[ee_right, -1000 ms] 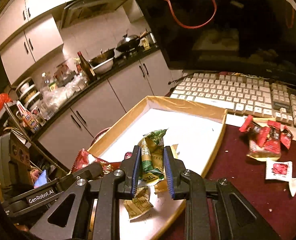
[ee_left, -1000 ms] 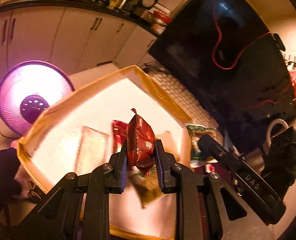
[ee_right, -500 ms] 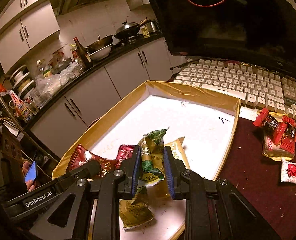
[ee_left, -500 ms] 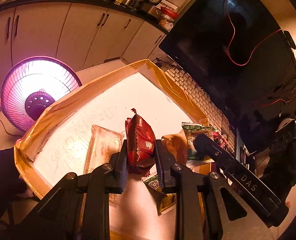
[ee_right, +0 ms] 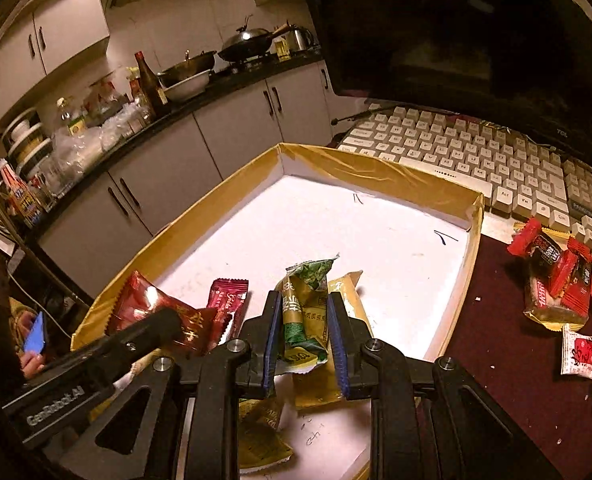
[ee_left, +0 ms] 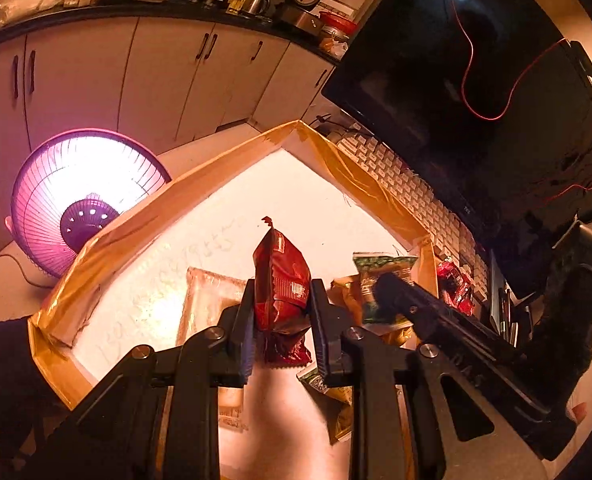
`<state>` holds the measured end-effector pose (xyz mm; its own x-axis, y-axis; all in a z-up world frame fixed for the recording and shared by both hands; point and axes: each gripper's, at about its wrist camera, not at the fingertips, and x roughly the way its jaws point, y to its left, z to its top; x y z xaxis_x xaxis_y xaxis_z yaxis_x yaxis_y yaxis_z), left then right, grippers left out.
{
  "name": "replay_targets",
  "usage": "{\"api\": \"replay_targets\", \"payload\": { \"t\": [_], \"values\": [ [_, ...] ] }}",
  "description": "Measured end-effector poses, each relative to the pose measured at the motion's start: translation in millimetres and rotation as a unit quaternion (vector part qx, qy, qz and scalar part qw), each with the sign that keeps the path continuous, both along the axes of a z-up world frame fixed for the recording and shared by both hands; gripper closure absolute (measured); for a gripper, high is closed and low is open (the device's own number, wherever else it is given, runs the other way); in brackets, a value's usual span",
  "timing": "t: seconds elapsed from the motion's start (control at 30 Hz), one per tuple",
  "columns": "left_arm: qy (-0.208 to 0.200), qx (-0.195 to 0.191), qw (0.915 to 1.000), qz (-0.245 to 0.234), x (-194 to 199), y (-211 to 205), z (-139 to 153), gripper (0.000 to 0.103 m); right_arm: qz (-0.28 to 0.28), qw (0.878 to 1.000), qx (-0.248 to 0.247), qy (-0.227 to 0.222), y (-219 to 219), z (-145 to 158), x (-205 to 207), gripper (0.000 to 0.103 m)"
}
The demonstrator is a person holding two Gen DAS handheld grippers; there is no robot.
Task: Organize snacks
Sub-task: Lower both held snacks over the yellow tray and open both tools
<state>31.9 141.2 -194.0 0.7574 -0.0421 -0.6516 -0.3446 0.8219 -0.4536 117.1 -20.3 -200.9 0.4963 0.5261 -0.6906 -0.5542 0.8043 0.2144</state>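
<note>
My left gripper (ee_left: 282, 300) is shut on a dark red snack packet (ee_left: 282, 280), held upright over the near part of a shallow white tray with yellow-taped walls (ee_left: 224, 160). My right gripper (ee_right: 302, 316) is shut on a crumpled green and gold snack packet (ee_right: 304, 304) above the same tray (ee_right: 376, 172). That green packet (ee_left: 380, 276) and the right gripper's finger show at the right of the left wrist view. In the right wrist view the red packet (ee_right: 152, 312) sits at the lower left. A pale clear packet (ee_left: 208, 300) and yellow packets (ee_right: 348, 300) lie in the tray.
A white keyboard (ee_right: 476, 160) runs behind the tray under a dark monitor (ee_left: 476, 80). Several red snack packets (ee_right: 556, 276) and a small white sachet (ee_right: 582, 354) lie on the dark red tabletop (ee_right: 496, 340). A glowing purple heater (ee_left: 80, 196) stands beyond the tray's left wall.
Both grippers have advanced over the tray with their packets still clamped. The right one has sunk a little, and more of the tray floor now shows ahead of both.
</note>
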Motion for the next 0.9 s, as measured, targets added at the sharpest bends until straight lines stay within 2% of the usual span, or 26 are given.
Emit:
{"api": "replay_targets", "payload": {
  "t": [0.2,0.3,0.9],
  "values": [
    [-0.008,0.012,0.9999,0.003,4.8,2.1,4.1,0.082,-0.006,1.000,-0.007,-0.008,1.0,-0.7,2.3,0.080],
    [0.001,0.004,1.0000,0.001,9.0,3.8,-2.6,0.082,-0.004,1.000,-0.007,-0.008,2.0,-1.6,3.1,0.080],
    [-0.008,0.002,0.9999,0.009,7.1,5.9,-4.9,0.081,-0.002,1.000,-0.011,-0.015,2.9,-1.4,0.6,0.079]
  ]
}}
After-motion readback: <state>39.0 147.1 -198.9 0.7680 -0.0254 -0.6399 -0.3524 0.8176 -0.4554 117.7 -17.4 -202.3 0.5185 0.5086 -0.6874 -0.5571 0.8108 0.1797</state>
